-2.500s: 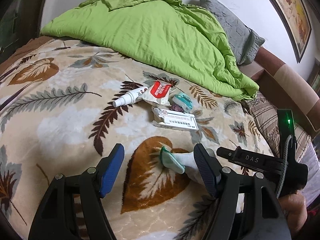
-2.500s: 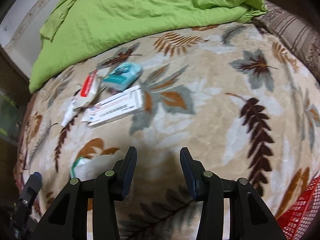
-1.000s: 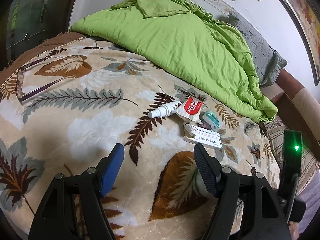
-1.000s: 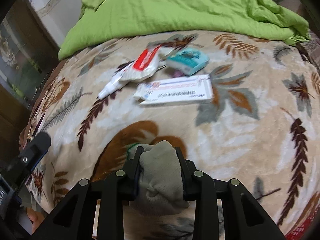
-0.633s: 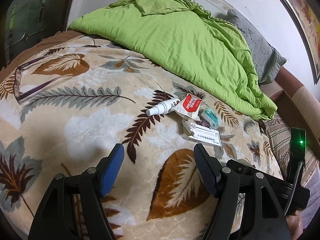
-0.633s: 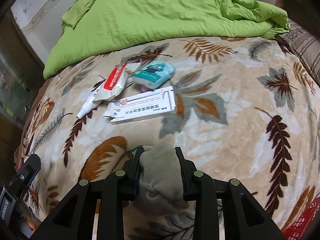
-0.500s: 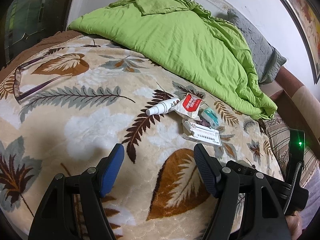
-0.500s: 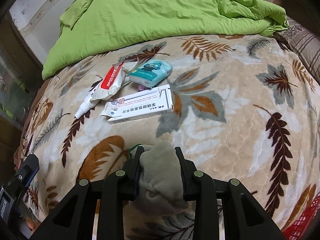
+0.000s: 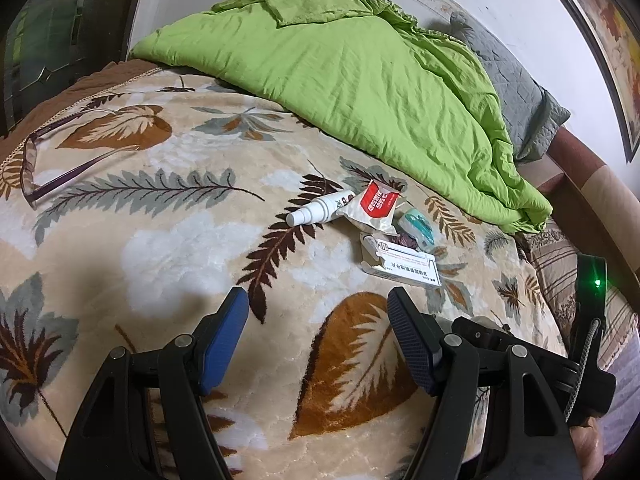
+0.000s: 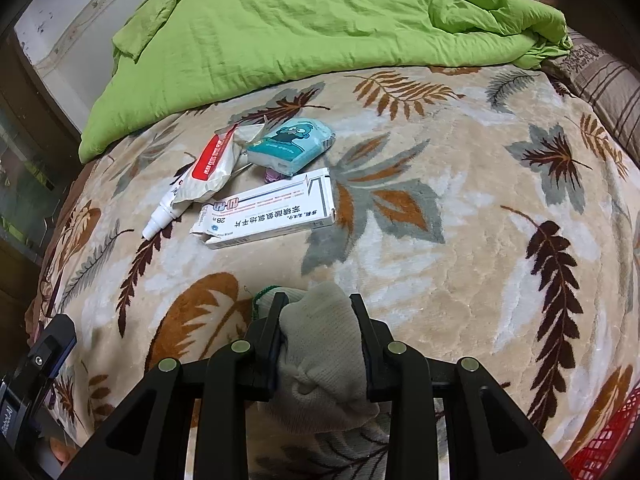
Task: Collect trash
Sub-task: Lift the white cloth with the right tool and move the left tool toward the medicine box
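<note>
Where the printing can be read, we see most of it on the white carton [image 10: 268, 214], a long flat box with a torn, open end: Chinese characters, upside down in the right wrist view, and "28" beside a small round blue mark. The crumpled white pouch [image 10: 210, 172] carries a red panel with white characters too small for us to read. The teal tissue pack [image 10: 290, 144] shows a cartoon bear. Under the pouch lies a small white spray bottle [image 10: 160, 216], nozzle pointing away from the pile.

These four pieces lie touching in one cluster on the bed's plush blanket [image 10: 460, 240], a beige fleece patterned with brown and grey leaves. A rumpled green quilt [image 10: 304, 28] covers the far side of the bed.

Our right gripper [image 10: 318, 322] has its fingers narrowed onto a grey knitted glove [image 10: 320, 360] with a green cuff edge, and the soft fabric bulges between the pads. Our left gripper [image 9: 318, 340] hangs above the blanket with its blue-padded fingers wide and nothing between them.

The blanket lies bare between the cluster and both grippers. A pair of glasses [image 9: 44, 164] rests near the bed's left edge, well apart from the pile. A red mesh basket [image 10: 604, 436] shows at the lower right corner.
</note>
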A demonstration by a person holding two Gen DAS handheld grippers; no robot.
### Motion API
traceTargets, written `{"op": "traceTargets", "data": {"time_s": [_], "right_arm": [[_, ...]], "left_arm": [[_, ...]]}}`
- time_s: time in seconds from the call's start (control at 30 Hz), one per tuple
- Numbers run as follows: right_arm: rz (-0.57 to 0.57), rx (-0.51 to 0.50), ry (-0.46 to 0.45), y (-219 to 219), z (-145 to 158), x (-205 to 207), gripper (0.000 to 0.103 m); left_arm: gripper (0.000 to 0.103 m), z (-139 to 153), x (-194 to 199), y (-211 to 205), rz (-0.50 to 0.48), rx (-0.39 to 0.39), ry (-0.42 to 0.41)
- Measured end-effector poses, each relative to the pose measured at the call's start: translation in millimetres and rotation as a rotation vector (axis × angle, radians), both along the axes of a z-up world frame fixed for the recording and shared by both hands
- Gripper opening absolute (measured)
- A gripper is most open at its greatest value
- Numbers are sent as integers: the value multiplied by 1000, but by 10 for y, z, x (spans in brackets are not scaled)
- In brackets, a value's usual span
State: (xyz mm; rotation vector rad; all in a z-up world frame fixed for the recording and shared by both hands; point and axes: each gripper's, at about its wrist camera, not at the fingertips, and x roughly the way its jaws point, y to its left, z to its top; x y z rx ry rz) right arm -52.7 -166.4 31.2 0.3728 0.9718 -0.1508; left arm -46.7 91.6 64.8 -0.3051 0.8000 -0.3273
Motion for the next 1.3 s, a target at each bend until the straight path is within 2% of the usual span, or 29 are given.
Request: {"op": "traceTargets", "data": {"time_s": [0.43, 0.87, 1.1, 1.3], "right_arm": [[-25, 14, -6, -103, -58, -27, 32], [-53, 48, -25, -279, -135, -75, 32], [-66, 72, -79, -395, -71, -115, 32], [-77, 160, -130, -546, -76, -202, 32]], "left_arm": [[71, -20, 13, -82, -20, 24, 7], [71, -44, 17, -231, -42, 81, 9], [71, -34, 13, -391, -67, 129, -15], [71, -65, 34, -506, -103, 120, -4]]}}
